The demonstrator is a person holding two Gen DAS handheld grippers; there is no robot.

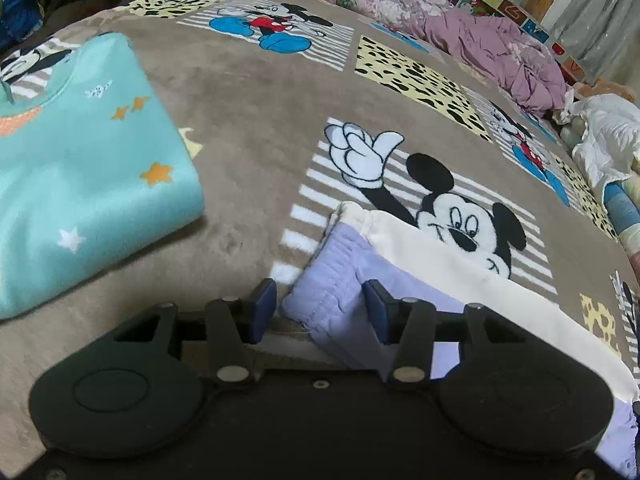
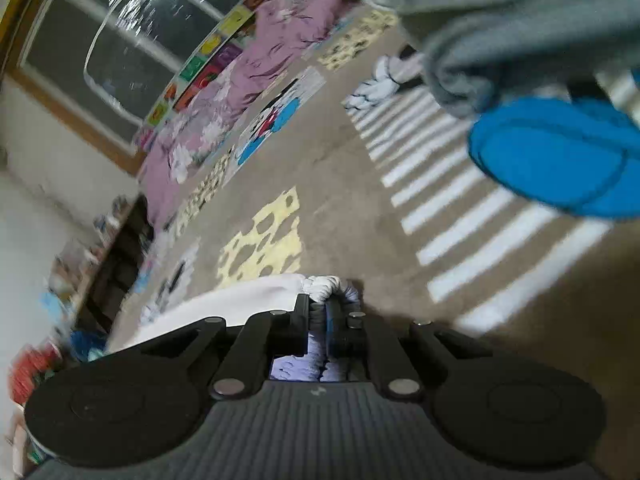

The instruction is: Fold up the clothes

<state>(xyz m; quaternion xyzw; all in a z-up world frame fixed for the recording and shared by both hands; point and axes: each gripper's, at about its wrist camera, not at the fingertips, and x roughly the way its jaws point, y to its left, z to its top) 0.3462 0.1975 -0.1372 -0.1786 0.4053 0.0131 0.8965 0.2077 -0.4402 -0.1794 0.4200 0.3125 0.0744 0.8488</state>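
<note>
The lavender-and-cream garment [image 1: 404, 256] lay on the brown cartoon blanket [image 1: 248, 120], its ribbed lavender end reaching into the left gripper [image 1: 320, 304]. That gripper's two blue-padded fingers [image 1: 264, 304] stood apart, one on either side of the ribbed hem — not pinching it. A broad bare stretch of blanket ran from the hem toward the one folded teal sweatshirt [image 1: 80, 172], which sat well apart at the left with its near corner squared off. Beyond, a rumpled purple quilt [image 1: 460, 20] bordered the far edge of the blanket.

The right gripper [image 2: 320, 304] had its fingers drawn narrow, pinching a bunched cream-and-lavender edge of the same garment [image 2: 324, 286]. Ahead of it the blanket lay open; a grey garment [image 2: 520, 40] hung blurred at upper right.
</note>
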